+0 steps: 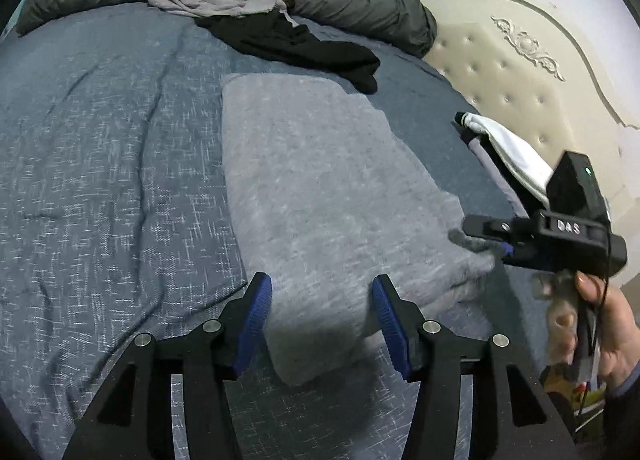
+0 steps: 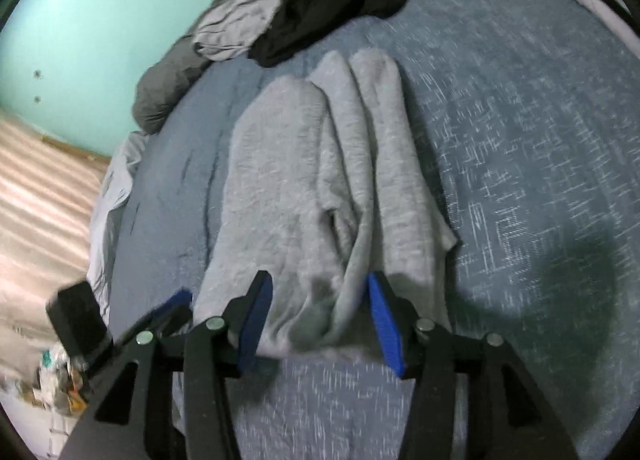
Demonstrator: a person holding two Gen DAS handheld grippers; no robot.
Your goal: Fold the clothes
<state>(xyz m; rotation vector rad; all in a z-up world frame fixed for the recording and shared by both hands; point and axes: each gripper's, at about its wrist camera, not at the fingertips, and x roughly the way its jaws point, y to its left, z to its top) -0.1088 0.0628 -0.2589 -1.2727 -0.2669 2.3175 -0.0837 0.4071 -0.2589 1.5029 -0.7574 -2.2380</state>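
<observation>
Mid-fold: grey garment lies ahead of both spread tools, left tool and right tool; its near edge is to be pinched next.

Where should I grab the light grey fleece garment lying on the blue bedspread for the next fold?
Probably take the light grey fleece garment at its near hem, one corner per gripper, coming in low from the bed's near edge. It lies lengthwise away from both open grippers, left gripper and right gripper, so the hem can fold forward.
</observation>
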